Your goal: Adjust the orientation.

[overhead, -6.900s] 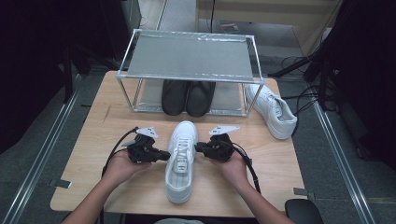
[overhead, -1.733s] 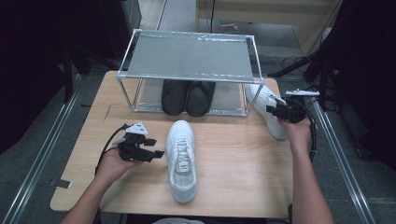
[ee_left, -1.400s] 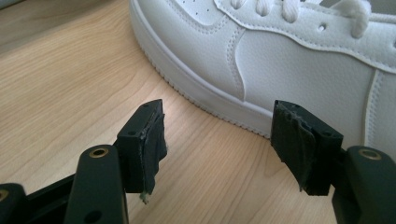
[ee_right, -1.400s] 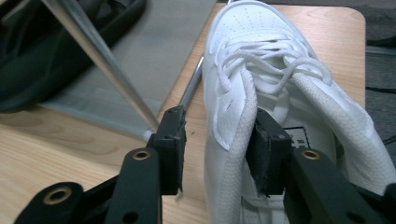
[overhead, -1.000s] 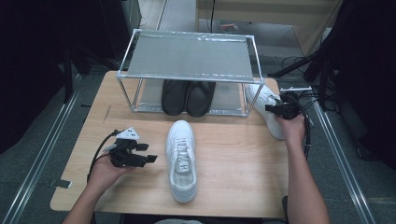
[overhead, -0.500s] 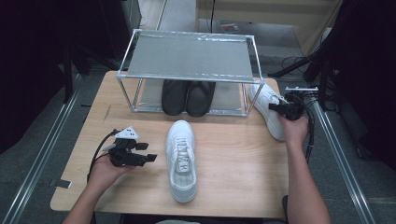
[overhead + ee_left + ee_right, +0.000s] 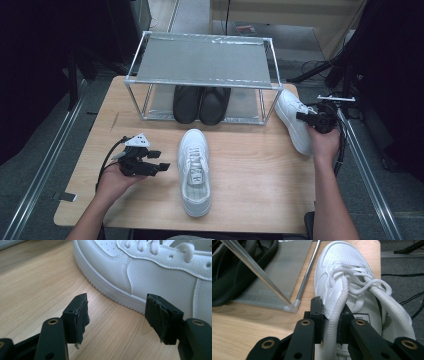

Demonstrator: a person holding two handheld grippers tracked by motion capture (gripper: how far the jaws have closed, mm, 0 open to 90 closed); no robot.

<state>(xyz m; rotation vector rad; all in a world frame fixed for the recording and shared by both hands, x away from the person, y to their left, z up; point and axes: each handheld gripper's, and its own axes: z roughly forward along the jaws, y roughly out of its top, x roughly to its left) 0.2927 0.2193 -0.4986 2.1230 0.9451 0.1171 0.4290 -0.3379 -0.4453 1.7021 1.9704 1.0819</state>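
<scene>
On the pale wood-grain counter, the left tool rests with its padded black jaws spread and nothing between them, just beside a smooth white leather sneaker; behind stands a metal-framed rack with grey mesh shelves; at the right edge, the right tool is clenched on the padded side wall of the second sneaker.

My right gripper clamps its 2 black jaws on the padded collar of a white sneaker, laces loose, beside a metal rack leg and black shoes on the wooden table.
</scene>
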